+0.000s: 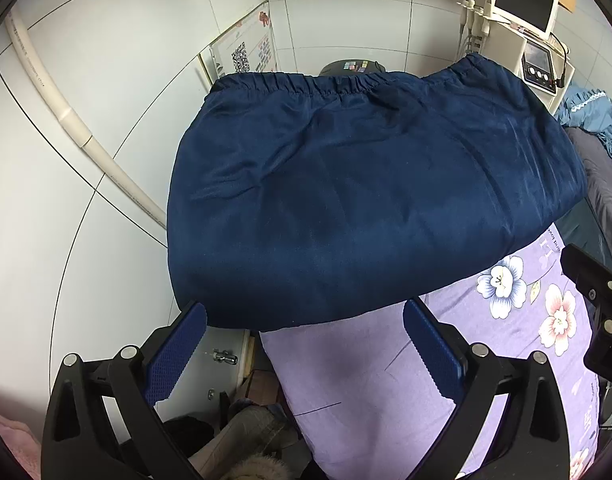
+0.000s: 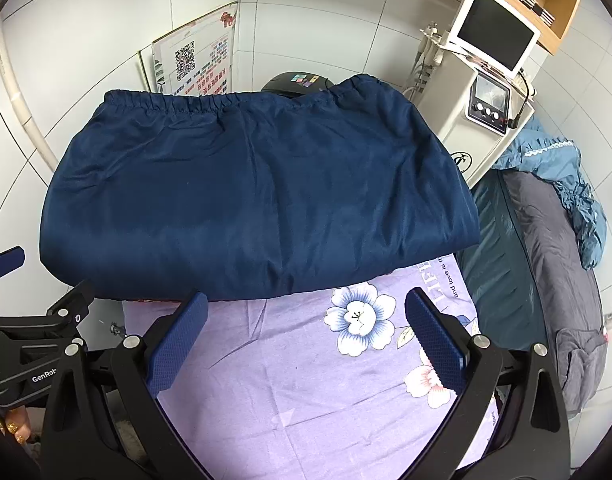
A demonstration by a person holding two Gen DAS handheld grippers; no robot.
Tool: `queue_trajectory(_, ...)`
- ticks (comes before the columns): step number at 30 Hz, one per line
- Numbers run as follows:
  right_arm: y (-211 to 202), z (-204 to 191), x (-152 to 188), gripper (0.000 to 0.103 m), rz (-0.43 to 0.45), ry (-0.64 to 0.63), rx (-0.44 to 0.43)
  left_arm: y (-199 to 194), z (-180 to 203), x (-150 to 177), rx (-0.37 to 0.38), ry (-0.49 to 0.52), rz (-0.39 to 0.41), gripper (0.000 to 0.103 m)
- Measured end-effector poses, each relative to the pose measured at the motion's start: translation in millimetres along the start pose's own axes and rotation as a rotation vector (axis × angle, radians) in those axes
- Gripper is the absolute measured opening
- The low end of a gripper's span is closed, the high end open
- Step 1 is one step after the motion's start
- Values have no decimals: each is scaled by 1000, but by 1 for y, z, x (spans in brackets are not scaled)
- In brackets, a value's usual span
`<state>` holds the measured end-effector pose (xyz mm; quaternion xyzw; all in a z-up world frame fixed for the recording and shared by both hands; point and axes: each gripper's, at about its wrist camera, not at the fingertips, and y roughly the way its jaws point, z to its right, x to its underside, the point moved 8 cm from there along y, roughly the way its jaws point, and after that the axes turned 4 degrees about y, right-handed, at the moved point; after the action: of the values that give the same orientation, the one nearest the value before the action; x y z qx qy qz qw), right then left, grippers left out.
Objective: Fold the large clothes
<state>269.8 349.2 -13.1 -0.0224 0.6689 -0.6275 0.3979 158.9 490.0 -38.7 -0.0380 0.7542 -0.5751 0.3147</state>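
Observation:
A large navy blue garment (image 1: 346,188) lies folded into a thick flat bundle on the purple floral sheet (image 1: 366,380), its elastic hem at the far side. It also shows in the right wrist view (image 2: 258,200). My left gripper (image 1: 304,316) is open and empty, just short of the garment's near edge, at its left end. My right gripper (image 2: 306,304) is open and empty, just short of the near edge too, over the sheet (image 2: 306,380). The left gripper (image 2: 10,280) shows at the left of the right wrist view. The right gripper's body (image 1: 598,292) shows at the right of the left wrist view.
A white machine with a screen (image 2: 482,80) stands behind the garment at the right. A grey and blue bedding pile (image 2: 558,220) lies along the right. A QR-code sign (image 2: 194,56) leans on the tiled wall. The bed's left edge drops to the floor (image 1: 226,360).

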Motion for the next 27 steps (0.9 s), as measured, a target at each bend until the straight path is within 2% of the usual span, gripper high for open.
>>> queue_trajectory(27,-1,1,-3,97,18,25,-22,1,0,0,-4,1,2,97)
